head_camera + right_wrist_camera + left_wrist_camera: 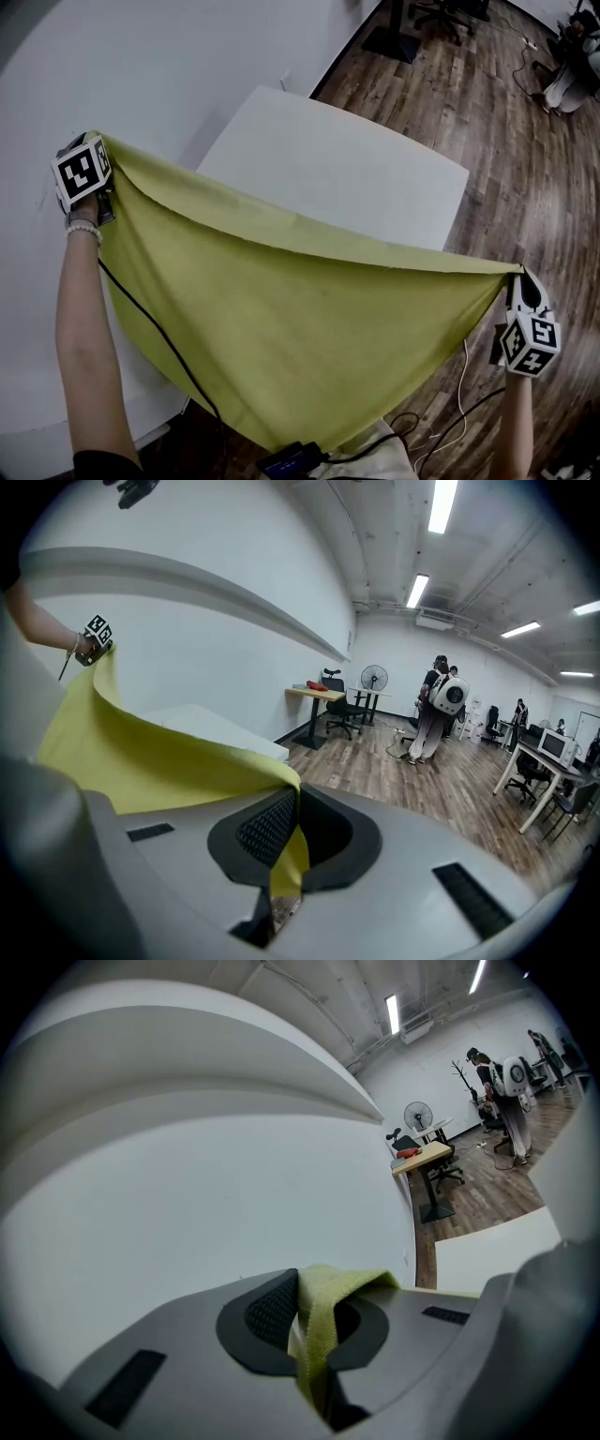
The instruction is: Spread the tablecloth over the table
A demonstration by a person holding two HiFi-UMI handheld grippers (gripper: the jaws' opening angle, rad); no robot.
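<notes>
While held by two corners, the yellow-green tablecloth [281, 319] is seen hanging as a slack sheet nearest the camera, w/ its lowest point at bottom centre. A black cable [159, 337] is run from the left wrist down across the cloth's left margin, beside the forearm [84, 328]. L. gripper [314, 1327]: jaws clenched on a bunched fold of cloth, which is pinched between the ribbed pads [272, 1312]. R. gripper [286, 834]: jaws likewise clamped on the opp. corner, w/ a short tail of cloth protruding below the pads. Between the two grips the upper hem is drawn out, sagging slightly at centre. The cloth is held in the air in front of the white table [375, 159], whose near part is hidden by it; contact w/ the top cannot be told. A white wall [141, 56] is shown at left of the table. Beyond, a wood floor [525, 141] is shown, w/ a desk [314, 694], fan [374, 677] and a standing person [433, 714] in the far bkgd.
</notes>
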